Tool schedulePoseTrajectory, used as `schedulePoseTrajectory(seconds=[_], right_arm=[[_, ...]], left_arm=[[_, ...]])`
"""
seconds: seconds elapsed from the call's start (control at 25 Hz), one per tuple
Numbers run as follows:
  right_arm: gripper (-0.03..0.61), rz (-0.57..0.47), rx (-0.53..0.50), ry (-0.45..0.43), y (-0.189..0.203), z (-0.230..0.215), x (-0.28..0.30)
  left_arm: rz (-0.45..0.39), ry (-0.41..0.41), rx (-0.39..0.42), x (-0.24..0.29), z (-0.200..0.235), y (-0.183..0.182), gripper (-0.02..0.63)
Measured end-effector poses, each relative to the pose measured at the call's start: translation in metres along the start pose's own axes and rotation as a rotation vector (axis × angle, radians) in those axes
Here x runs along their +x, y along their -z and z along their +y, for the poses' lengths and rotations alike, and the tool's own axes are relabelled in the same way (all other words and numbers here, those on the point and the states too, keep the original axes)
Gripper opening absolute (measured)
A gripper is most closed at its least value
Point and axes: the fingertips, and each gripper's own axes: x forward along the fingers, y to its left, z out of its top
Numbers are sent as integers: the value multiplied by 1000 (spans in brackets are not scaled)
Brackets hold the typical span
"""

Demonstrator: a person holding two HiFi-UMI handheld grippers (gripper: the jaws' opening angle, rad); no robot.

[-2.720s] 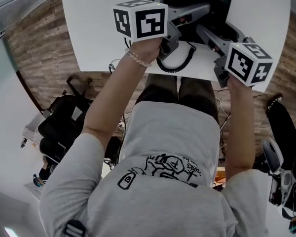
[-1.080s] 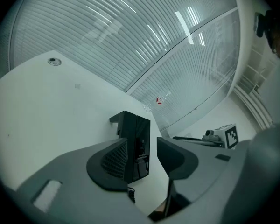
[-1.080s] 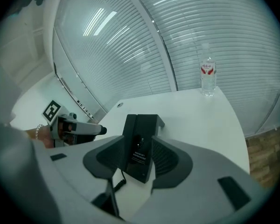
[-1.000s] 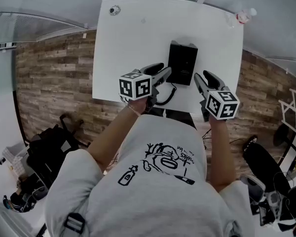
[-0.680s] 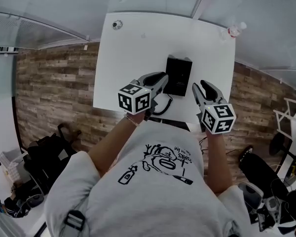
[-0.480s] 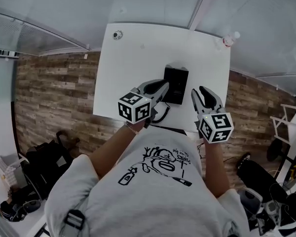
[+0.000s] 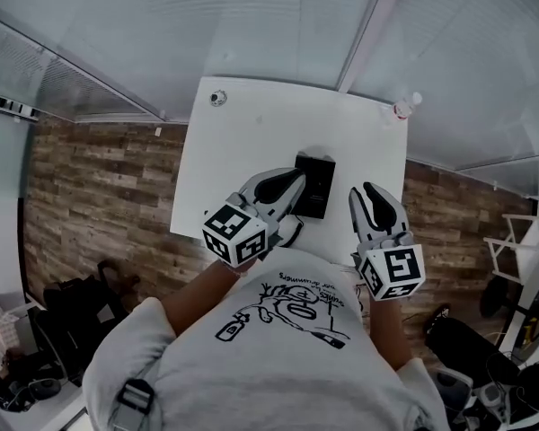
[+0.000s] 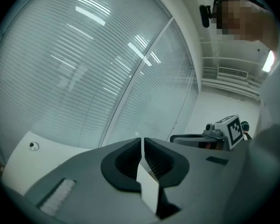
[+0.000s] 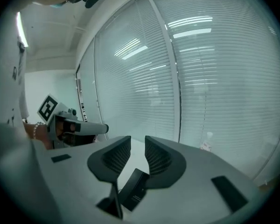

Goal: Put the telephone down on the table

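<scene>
Found the telephone [image 7: 315, 183] lying flat on the white bench [image 7: 251, 142], toward its near edge, between the two grippers in the head view and touched by neither. Judged it a hard-shelled, boxy black unit: stiff, fairly weighty, smooth enough to slip under a light pinch, and sturdy but better not dropped. Reckoned the long side edges the best place to take hold, one pair of jaws to each side. Advised keeping clear of the dark cord [image 7: 294, 228] curling off the near-left corner, as likely to drag or snag.

Read the left gripper [image 7: 294, 176] as closed right up on nothing, with only a hairline slit between the jaws and pale bench showing behind. Read the right gripper [image 7: 366, 189] as closing, with a narrow gap between the jaws and nothing in it. Saw the telephone well below and beyond those jaws in the right gripper view.

Compared with a second earlier:
- Found both grippers raised well clear of the bench, no longer low beside the telephone.
- Found both pairs of jaws much narrower than before.
- Saw bench and telephone smaller in the head view, as from a higher vantage.
- Noted the telephone in the same spot, lying the same way.

Took the task as done, going by that.
</scene>
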Motion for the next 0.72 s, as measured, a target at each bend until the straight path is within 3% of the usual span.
schedulePoseTrajectory(seconds=[0.24, 0.72], right_arm=[[84, -66, -51, -3, -31, 15, -17], [78, -128, -100, -25, -61, 35, -30]], left_arm=[[-80, -16, 186, -14, -29, -35, 20], [-155, 13, 228, -29, -53, -67, 20]])
